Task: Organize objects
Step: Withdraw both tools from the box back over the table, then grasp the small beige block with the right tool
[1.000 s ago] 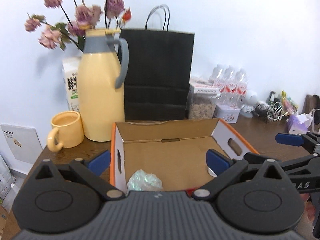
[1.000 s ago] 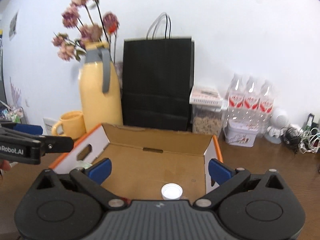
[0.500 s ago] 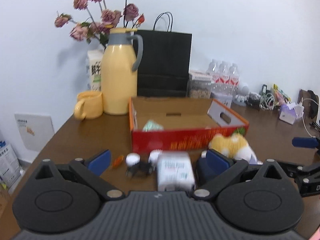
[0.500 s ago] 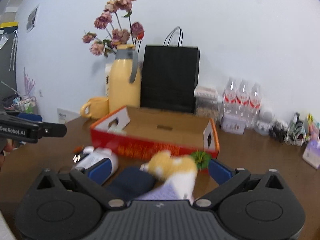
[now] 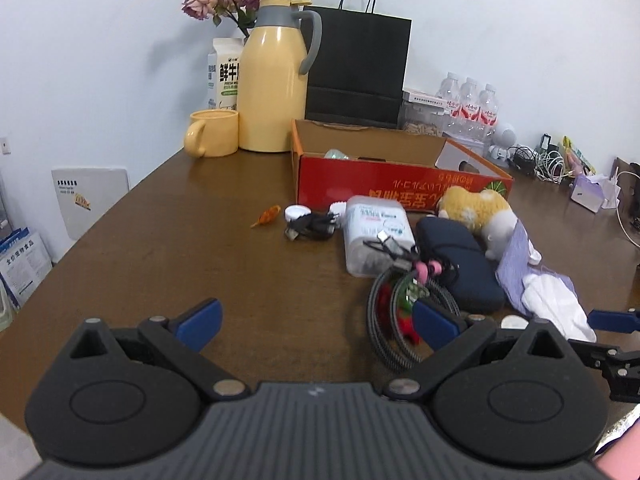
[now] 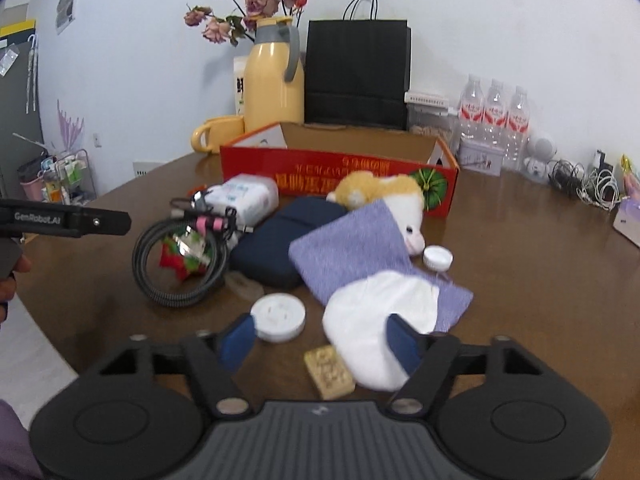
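A red cardboard box (image 5: 400, 184) (image 6: 340, 172) stands open at the back. In front of it lies a pile: yellow-and-white plush toy (image 6: 380, 190), navy pouch (image 6: 280, 240), purple cloth (image 6: 348, 252), white cloth (image 6: 376, 320), coiled cable (image 6: 176, 264) and white pack (image 5: 372, 232). My left gripper (image 5: 316, 322) is open over bare table, left of the cable (image 5: 384, 320). My right gripper (image 6: 320, 342) hangs low over the pile's near edge with its jaws closing. Its right finger overlaps the white cloth, and a tan block (image 6: 329, 370) lies between the fingers. No pad presses on anything.
A white disc (image 6: 279, 317) and a bottle cap (image 6: 438, 258) lie near the cloths. A yellow jug (image 5: 274, 80), mug (image 5: 212, 134), black bag (image 5: 356, 68) and water bottles (image 6: 496, 120) line the back wall. Tangled cables (image 6: 592, 188) sit far right.
Both grippers have drawn back from over the box and sunk toward the near table. The pile of objects has come into view. The right jaws have narrowed.
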Demonstrator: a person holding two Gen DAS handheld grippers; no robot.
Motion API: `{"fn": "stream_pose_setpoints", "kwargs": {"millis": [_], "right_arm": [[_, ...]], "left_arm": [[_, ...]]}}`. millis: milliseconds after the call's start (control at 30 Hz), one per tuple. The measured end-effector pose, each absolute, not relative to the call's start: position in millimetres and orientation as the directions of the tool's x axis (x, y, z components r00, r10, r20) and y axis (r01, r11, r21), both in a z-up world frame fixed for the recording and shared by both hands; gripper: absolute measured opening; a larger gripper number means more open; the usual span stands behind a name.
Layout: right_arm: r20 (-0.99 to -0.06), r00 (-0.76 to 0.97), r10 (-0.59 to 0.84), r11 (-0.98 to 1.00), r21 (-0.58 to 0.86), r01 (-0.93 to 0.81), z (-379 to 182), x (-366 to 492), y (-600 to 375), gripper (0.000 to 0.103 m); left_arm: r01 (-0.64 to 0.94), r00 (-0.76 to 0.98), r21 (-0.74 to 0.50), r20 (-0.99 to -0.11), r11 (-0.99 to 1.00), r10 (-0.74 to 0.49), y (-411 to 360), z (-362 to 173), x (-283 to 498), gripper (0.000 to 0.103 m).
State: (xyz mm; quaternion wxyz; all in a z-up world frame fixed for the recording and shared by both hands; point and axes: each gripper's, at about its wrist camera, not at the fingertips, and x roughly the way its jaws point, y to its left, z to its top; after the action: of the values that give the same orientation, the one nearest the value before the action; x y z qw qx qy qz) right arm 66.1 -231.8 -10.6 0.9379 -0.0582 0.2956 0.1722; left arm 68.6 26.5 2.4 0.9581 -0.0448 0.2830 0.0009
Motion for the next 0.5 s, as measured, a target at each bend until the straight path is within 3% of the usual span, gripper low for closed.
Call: {"fn": "stream_pose_setpoints", "kwargs": {"millis": [133,333,500], "right_arm": [[-0.598,0.746,0.293,0.930,-0.003,-0.367,-17,61,-233,0.047],[-0.609,0.741,0.282,0.933,-0.004,-0.359,-23,63,-232,0.036],[-0.613,0.741,0.276,0.931,-0.020,-0.364,-23,68,-230,0.036]], "left_arm": [[-0.033,0.835,-0.099,-0.549,0.995,-0.027,29,-1,61,0.103],[-0.030,0.834,-0.105,-0.551,0.994,-0.034,28,-1,59,0.103],[-0.035,0.828,-0.115,-0.560,0.993,-0.035,30,-4,60,0.103]]}}
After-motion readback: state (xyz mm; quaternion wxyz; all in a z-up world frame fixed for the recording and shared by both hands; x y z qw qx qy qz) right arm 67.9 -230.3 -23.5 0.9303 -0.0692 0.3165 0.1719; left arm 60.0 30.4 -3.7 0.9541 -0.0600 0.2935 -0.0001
